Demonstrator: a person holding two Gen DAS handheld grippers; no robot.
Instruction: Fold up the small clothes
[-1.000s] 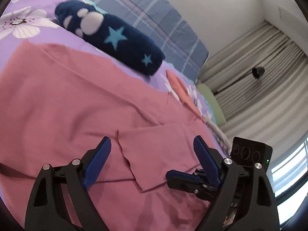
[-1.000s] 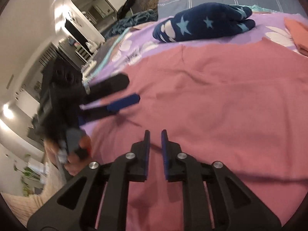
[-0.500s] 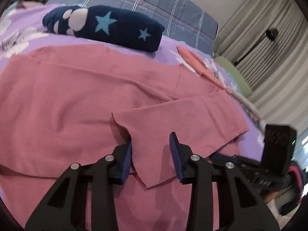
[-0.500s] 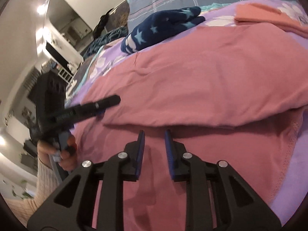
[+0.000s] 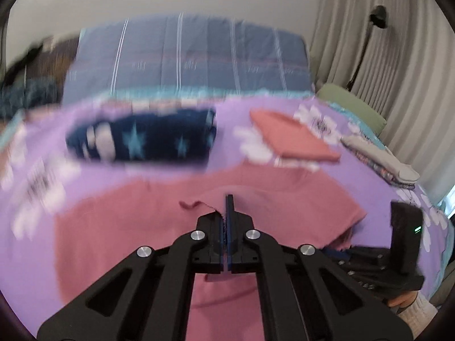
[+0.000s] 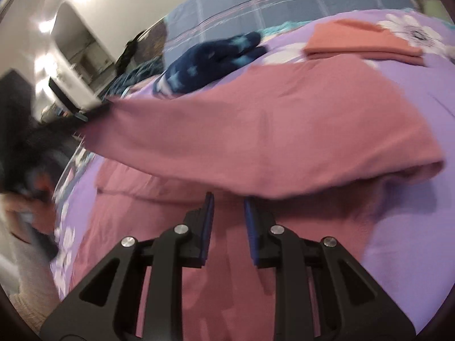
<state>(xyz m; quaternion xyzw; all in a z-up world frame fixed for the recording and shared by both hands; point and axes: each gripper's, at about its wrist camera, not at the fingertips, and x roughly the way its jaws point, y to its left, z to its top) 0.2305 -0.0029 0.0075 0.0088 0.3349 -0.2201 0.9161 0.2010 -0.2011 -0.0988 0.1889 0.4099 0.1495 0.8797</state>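
Observation:
A large pink garment (image 5: 148,227) lies spread on the purple floral bedspread (image 5: 34,199). My left gripper (image 5: 228,204) is shut on an edge of it and holds that part lifted above the bed; in the right wrist view the raised flap (image 6: 256,130) stretches from the left gripper (image 6: 85,113) across the frame. My right gripper (image 6: 227,201) is slightly open and empty, low over the lower layer of the garment, just under the lifted flap.
A navy star-print garment (image 5: 142,139) and a folded salmon cloth (image 5: 290,136) lie farther up the bed. A blue plaid pillow (image 5: 187,59) is behind them. Folded grey items (image 5: 381,159) lie at the right edge, near curtains (image 5: 384,42).
My left gripper closed on the pink garment's edge and lifted it upward. My right gripper opened slightly and stayed low over the garment.

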